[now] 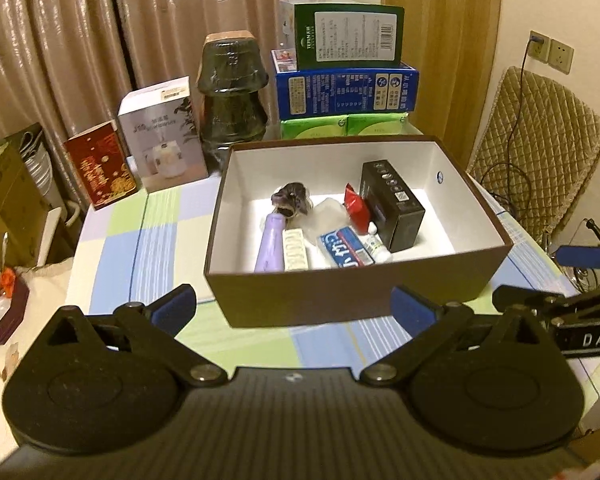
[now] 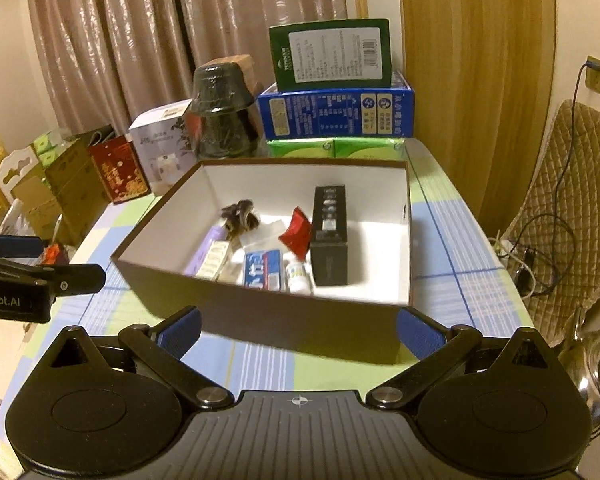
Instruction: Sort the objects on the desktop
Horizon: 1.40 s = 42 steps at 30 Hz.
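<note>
Both sets of tongs hang wide and empty, the left tongs (image 1: 294,310) and the right tongs (image 2: 298,330) side by side just short of the brown box (image 1: 352,292) on the checked table (image 1: 116,240). Everything small looks already gathered inside it: a black carton (image 1: 392,204) standing on edge, a red sachet (image 1: 356,204), a blue-and-white tube (image 1: 340,252), a little white bottle (image 1: 378,248), a lilac tube (image 1: 270,244). Light stuff, I'd judge, the sachet soft and slippery, the carton stiff and best pinched across its narrow faces. That box is thin card, likely to flex if gripped by one wall. Behind it crowd stacked cartons (image 1: 346,88), a dark wrapped pot (image 1: 232,92) and a red gift box (image 1: 100,168), leaving little room to push back.
</note>
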Each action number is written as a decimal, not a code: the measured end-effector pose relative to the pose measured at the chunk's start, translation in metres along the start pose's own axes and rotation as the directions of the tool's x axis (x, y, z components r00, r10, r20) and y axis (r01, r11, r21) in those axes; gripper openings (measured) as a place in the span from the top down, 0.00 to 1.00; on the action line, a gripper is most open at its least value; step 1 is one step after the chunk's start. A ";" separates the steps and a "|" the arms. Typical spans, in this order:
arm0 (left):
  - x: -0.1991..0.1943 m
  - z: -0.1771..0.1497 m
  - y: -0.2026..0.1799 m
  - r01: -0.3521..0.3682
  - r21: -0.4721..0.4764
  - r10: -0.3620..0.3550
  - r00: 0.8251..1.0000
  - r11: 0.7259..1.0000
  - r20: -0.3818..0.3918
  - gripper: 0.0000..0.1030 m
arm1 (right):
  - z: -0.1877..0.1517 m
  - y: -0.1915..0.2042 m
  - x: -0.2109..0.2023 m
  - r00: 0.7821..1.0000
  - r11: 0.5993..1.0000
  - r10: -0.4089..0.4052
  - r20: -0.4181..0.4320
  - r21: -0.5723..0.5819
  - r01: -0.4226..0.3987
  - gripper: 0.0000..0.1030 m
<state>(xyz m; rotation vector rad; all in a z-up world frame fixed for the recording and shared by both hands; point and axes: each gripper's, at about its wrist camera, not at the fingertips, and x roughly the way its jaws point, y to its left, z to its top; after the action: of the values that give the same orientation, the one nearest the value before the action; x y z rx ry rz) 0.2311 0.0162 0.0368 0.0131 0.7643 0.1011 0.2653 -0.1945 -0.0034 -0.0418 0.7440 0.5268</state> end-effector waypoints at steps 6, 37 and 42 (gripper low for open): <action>-0.018 -0.016 -0.005 -0.015 -0.020 0.015 1.000 1.000 -0.013 0.01 | -0.020 0.002 -0.012 1.000 1.000 0.011 -0.024 -0.001 -0.011 0.02; -0.062 -0.102 -0.053 -0.034 -0.007 0.033 0.991 0.999 -0.128 0.01 | -0.090 0.005 -0.070 0.998 0.997 0.036 -0.050 -0.072 -0.039 0.02; -0.061 -0.109 -0.055 -0.033 -0.010 0.032 0.989 0.999 -0.146 0.01 | -0.097 0.006 -0.069 0.997 0.996 0.038 -0.069 -0.076 -0.043 0.02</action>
<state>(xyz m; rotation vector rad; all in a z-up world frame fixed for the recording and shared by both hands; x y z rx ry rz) 0.1172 -0.0475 -0.0022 0.0065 0.9095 0.1390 0.1585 -0.2409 -0.0286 -0.1173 0.7913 0.5955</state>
